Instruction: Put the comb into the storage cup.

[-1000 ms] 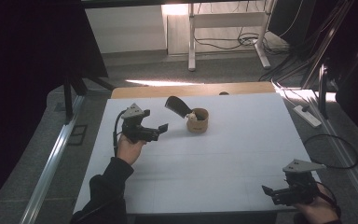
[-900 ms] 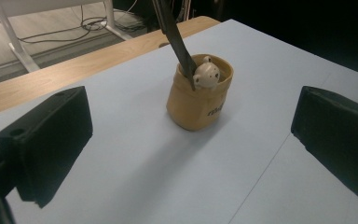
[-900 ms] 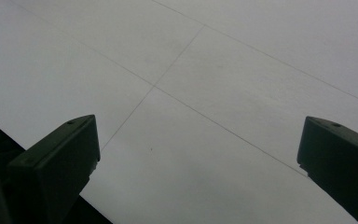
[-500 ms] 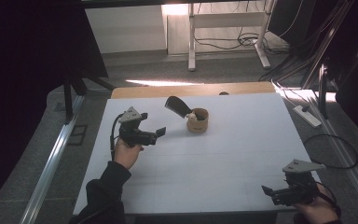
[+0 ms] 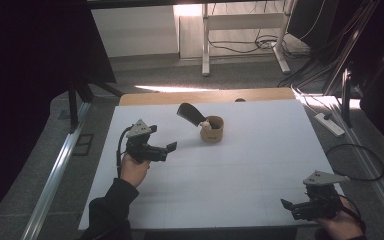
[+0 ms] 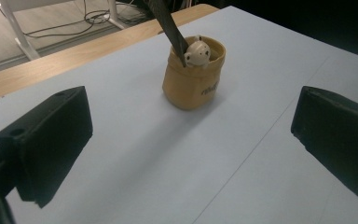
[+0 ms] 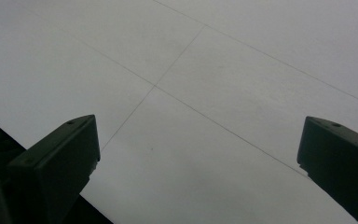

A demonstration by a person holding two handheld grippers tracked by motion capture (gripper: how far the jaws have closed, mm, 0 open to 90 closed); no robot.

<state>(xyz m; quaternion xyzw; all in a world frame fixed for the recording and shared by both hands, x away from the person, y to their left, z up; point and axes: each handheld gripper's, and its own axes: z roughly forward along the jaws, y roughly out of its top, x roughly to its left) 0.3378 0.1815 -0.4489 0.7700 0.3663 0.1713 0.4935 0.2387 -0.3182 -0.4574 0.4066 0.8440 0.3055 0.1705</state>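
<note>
White sheeting covers the bench (image 5: 240,175). At its near right corner the right tongs (image 5: 291,207) hang with jaws wide apart, holding nothing. Farther in on the left, the left tongs (image 5: 170,148) also gape empty, aimed at the tan fabric pot (image 6: 192,77) well beyond them, which holds a small white bear figure (image 6: 197,52) and a dark flat tool (image 5: 190,113).
</note>
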